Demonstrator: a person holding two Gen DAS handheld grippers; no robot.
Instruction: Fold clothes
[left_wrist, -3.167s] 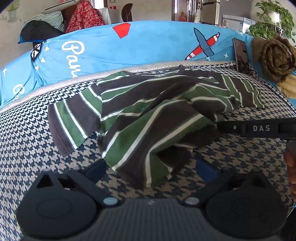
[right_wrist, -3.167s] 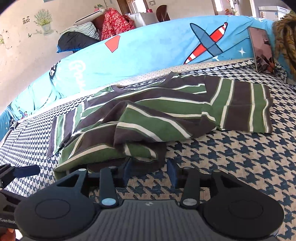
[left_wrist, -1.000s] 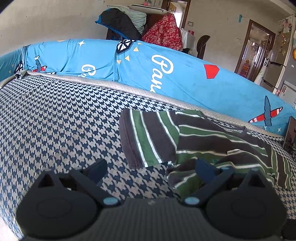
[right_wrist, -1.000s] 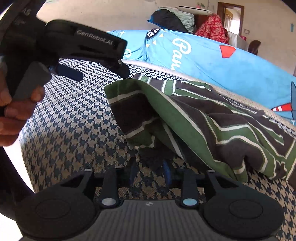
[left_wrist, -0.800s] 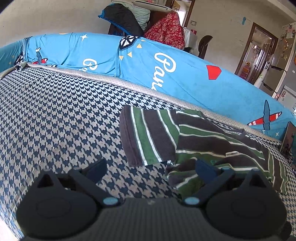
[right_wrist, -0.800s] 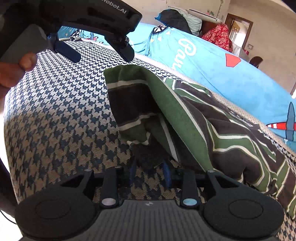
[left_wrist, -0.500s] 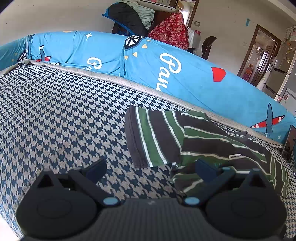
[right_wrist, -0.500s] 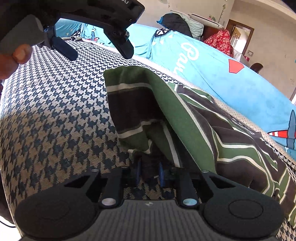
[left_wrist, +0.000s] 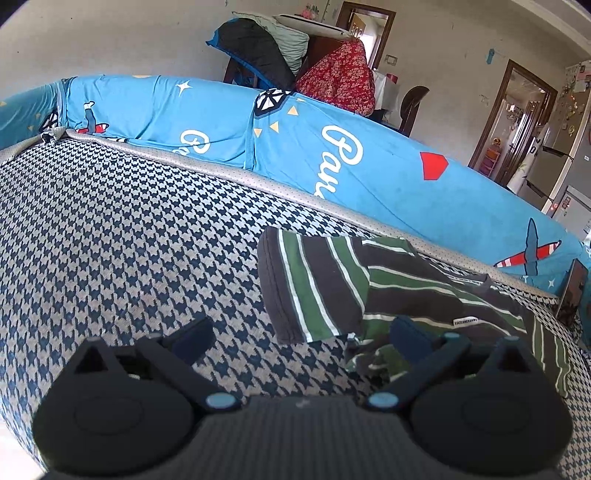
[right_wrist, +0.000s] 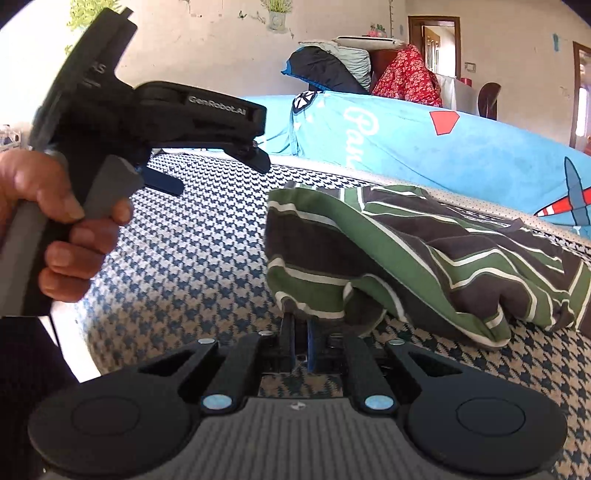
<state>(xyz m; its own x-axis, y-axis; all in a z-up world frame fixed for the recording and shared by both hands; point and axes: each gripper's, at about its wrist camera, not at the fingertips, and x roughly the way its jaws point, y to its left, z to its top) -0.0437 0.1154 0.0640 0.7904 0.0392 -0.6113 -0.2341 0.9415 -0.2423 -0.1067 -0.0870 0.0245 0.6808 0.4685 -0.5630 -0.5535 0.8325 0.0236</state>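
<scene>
Both grippers hover over the striped shirt. Right gripper has now clenched its fingers on the hem; left gripper stays spread wide.

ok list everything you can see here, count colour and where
striped t-shirt: one, green, dark and white, crumpled on the houndstooth cover, right of centre
houndstooth cover: one, navy and beige, across the foreground
printed blue cover: one, blue with white lettering and planes, behind the shirt
clothes pile: dark, pale green and red floral pieces, heaped behind the blue cover
phone-like slab: one, dark, leaning at the far right
left claw: open, over the cover beside the shirt
right claw: shut on the shirt's near edge
hand: one, holding the left claw's handle
</scene>
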